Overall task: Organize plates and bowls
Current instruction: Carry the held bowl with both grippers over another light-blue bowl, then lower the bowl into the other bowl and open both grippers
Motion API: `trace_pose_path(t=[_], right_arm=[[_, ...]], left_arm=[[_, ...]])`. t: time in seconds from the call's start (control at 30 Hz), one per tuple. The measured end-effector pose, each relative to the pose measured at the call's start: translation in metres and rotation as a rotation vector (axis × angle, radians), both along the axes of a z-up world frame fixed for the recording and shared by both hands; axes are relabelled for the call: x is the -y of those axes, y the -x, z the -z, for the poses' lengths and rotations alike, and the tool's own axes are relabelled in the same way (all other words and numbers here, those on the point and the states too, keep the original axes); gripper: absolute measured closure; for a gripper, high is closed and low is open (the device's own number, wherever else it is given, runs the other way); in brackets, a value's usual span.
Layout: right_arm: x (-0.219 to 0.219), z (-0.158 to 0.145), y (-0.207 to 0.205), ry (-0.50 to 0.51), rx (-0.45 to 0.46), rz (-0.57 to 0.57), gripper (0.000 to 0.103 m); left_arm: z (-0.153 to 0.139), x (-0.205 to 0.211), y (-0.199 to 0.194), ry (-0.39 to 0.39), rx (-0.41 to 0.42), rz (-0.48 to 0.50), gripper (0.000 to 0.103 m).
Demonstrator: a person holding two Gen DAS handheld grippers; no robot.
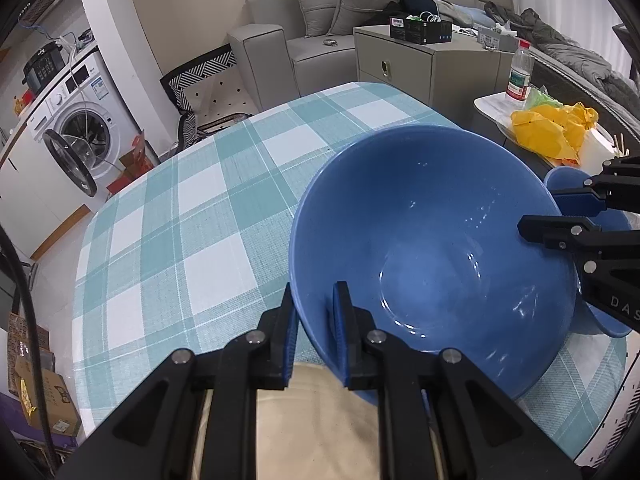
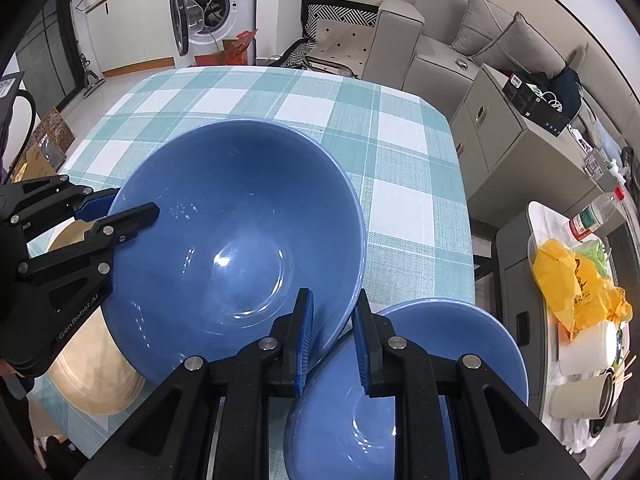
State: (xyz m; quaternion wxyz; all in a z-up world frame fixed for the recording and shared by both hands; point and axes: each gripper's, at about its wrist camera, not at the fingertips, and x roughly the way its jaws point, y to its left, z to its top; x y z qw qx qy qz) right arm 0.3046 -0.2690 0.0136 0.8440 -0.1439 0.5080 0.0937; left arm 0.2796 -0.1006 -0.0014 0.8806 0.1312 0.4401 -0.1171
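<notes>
Large blue bowl [image 2: 236,240] is hanging tilted over the checked tablecloth [image 2: 400,168]. Left gripper [image 1: 316,324] and right gripper [image 2: 332,332] are pinching its opposite rims. Second blue bowl [image 2: 460,344] is sitting near right, a beige plate [image 2: 92,376] near left.

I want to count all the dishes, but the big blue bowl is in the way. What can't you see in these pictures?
- Right wrist view: the large blue ceramic bowl and left gripper cover most of the round beige plate.
- Right wrist view: the right gripper hides the near part of the smaller blue bowl.
- Left wrist view: the smaller bowl is mostly behind the big one.
- The white cups by the edge are too warped to see inside.
</notes>
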Motion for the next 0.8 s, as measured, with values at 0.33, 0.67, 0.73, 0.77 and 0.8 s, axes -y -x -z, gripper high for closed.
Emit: trace_pose_path(t=[0.33,0.67,0.73,0.77,0.8], right_arm=[[0.012,-0.003,-0.004,-0.095,-0.005,0.016,0.077],[0.044,-0.030,0.012,-0.371,0.039,0.050,0.051],[0.050,-0.035,0.020,-0.406,0.055,0.058,0.044],[0.051,-0.037,0.022,-0.411,0.059,0.063,0.039],[0.053,-0.039,0.026,-0.419,0.063,0.064,0.032]], left_arm=[[0.001,-0.009,-0.004,0.043,-0.021,0.001,0.086],[-0.023,-0.026,0.006,0.178,-0.007,0.022,0.054],[-0.031,-0.029,0.009,0.226,-0.003,0.031,0.054],[-0.035,-0.030,0.011,0.240,0.003,0.035,0.054],[-0.038,-0.029,0.013,0.250,0.010,0.044,0.052]])
